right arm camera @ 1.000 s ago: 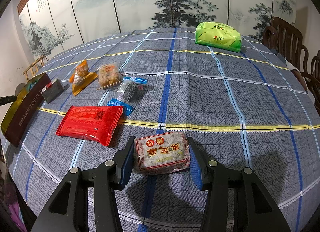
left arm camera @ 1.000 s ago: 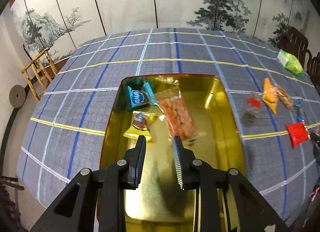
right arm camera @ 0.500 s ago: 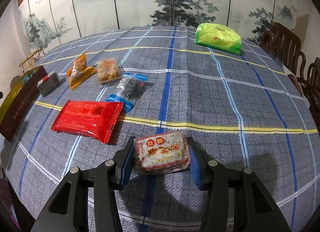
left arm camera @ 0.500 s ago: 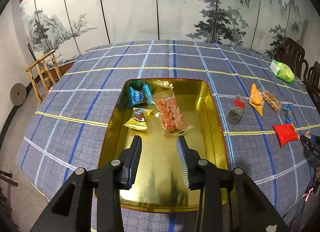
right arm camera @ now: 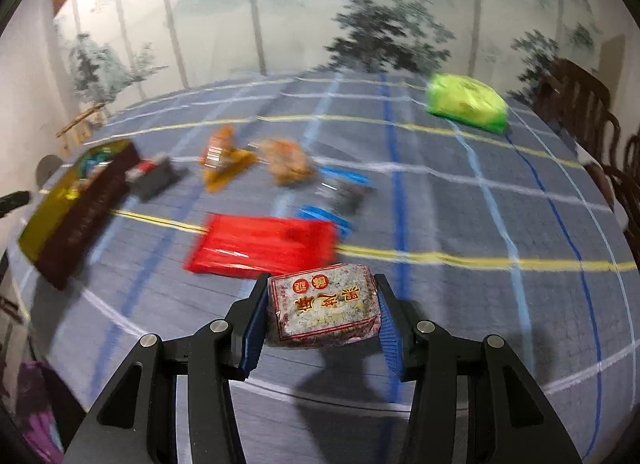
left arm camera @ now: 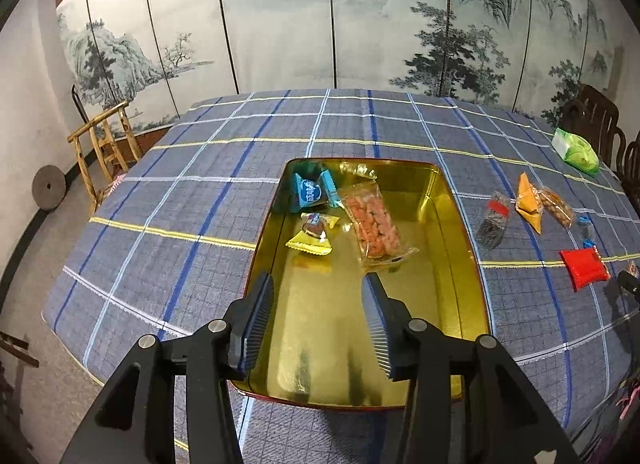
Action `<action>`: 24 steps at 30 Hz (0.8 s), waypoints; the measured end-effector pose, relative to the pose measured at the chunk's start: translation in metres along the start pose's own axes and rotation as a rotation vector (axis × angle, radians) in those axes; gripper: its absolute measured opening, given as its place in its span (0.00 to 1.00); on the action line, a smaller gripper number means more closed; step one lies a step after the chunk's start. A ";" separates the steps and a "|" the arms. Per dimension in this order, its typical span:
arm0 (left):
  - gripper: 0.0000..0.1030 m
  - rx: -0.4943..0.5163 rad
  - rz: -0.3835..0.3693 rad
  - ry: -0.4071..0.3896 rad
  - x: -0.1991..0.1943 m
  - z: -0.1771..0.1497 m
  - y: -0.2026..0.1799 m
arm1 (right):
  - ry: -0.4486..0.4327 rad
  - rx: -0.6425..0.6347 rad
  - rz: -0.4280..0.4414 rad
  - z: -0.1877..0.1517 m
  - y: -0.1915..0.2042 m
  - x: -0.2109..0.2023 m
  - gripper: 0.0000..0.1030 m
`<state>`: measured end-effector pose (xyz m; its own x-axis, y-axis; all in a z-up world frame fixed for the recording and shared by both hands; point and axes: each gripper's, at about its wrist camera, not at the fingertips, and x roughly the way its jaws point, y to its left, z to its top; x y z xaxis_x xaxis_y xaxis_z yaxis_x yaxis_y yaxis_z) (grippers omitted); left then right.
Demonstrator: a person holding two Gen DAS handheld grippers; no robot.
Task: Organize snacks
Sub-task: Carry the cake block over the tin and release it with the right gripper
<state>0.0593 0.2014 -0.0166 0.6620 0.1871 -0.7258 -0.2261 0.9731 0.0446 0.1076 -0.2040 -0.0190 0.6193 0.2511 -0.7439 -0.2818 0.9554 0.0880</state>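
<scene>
3 snacks fill the tray (left arm camera: pixel 452 232) under the spread left gripper (left arm camera: pixel 318 320); right gripper (right arm camera: pixel 320 318) pinches a cake packet (right arm camera: pixel 322 310)

A big table is covered by a blue checked cloth (left arm camera: pixel 224 168) with yellow, white and dark blue lines. Behind the table, a tall folding screen (left arm camera: pixel 360 24) is seen, painted with grey mountains and dark pine trees. A small wooden chair (left arm camera: pixel 105 144) is placed on the floor by the wall, and a round stone wheel (left arm camera: pixel 49 188) is leaned close beside it. Dark wooden chairs (right arm camera: pixel 580 104) are set at the far side.
</scene>
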 end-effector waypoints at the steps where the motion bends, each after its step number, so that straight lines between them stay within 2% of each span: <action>1: 0.41 -0.003 -0.003 0.001 0.000 -0.001 0.001 | -0.006 -0.022 0.013 0.004 0.011 -0.003 0.48; 10: 0.43 -0.024 0.006 -0.011 -0.003 -0.008 0.019 | -0.064 -0.178 0.182 0.047 0.116 -0.017 0.48; 16: 0.45 -0.045 0.012 -0.010 -0.005 -0.012 0.034 | -0.063 -0.245 0.288 0.072 0.179 -0.007 0.48; 24: 0.51 -0.044 0.031 -0.016 -0.007 -0.017 0.045 | -0.041 -0.293 0.361 0.092 0.241 0.016 0.48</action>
<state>0.0329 0.2419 -0.0211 0.6658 0.2192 -0.7132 -0.2777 0.9600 0.0358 0.1171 0.0442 0.0516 0.4702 0.5715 -0.6725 -0.6765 0.7228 0.1411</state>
